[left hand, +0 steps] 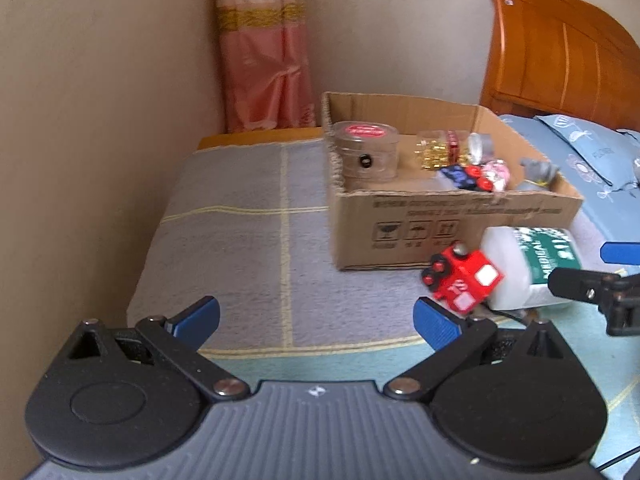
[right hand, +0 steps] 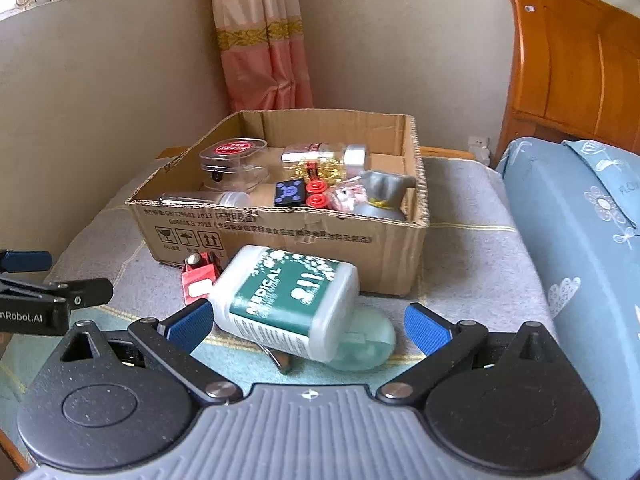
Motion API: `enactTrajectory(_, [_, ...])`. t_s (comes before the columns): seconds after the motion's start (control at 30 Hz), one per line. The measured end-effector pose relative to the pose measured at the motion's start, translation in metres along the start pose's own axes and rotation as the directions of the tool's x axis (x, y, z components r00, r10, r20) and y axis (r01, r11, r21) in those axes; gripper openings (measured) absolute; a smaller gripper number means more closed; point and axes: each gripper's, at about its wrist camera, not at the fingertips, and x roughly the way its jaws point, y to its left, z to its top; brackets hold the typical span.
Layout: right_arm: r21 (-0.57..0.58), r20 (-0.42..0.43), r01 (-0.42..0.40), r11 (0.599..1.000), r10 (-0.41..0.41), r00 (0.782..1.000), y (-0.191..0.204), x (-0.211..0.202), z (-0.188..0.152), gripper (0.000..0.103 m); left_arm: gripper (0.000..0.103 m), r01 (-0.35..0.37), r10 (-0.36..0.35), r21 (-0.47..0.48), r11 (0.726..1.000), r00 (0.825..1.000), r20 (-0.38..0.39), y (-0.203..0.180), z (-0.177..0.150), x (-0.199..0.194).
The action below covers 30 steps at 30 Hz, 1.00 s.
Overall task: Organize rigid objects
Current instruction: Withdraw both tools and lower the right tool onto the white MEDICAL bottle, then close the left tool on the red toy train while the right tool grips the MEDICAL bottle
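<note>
Right wrist: right gripper (right hand: 308, 326) wide around smooth plastic bottle (right hand: 286, 300) | left gripper (left hand: 316, 320) wide | corrugated box (right hand: 280, 236)

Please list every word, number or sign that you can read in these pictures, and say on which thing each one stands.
"MEDICAL": green label of the white bottle; its smaller print is blurred.
"nRobot.AI": left tongs, cut off by the frame edge.
"2013" and three handling pictograms: front wall of the cardboard box; remaining print unreadable.
Red lid label on the clear container: too small.

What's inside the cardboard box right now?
In the cardboard box: a clear round case with a red label, a jar of gold bits, a grey pouch, a blue tile, red discs. The near wall hides the floor.
</note>
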Motion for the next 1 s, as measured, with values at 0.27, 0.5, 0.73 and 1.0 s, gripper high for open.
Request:
enactTrajectory(0.27, [0.038, -0.033, 0.036, 0.999, -0.034, 0.999, 0.011, 0.029, 0.021, 0.103, 0.102, -0.044, 0.044, 0.000, 0.999, 0.999, 0.031, 0.016, -0.001, 0.003])
enactTrajectory(0.5, [0.034, -0.068, 0.080, 0.996, -0.078, 0.995, 0.025, 0.048, 0.027, 0.098, 0.102, -0.049, 0.049, 0.005, 0.999, 0.998, 0.034, 0.023, -0.004, 0.004])
enactTrajectory(0.73, [0.010, -0.073, 0.084, 0.996, -0.083, 0.994, 0.026, 0.043, 0.023, 0.091, 0.102, -0.033, 0.032, 0.019, 0.999, 0.999, 0.041, 0.020, -0.004, 0.002])
enactTrajectory(1.0, [-0.035, -0.076, 0.049, 0.998, -0.051, 0.996, 0.024, 0.025, 0.008, 0.091, 0.102, -0.005, 0.003, 0.055, 0.998, 0.999, 0.047, 0.010, -0.002, -0.002])
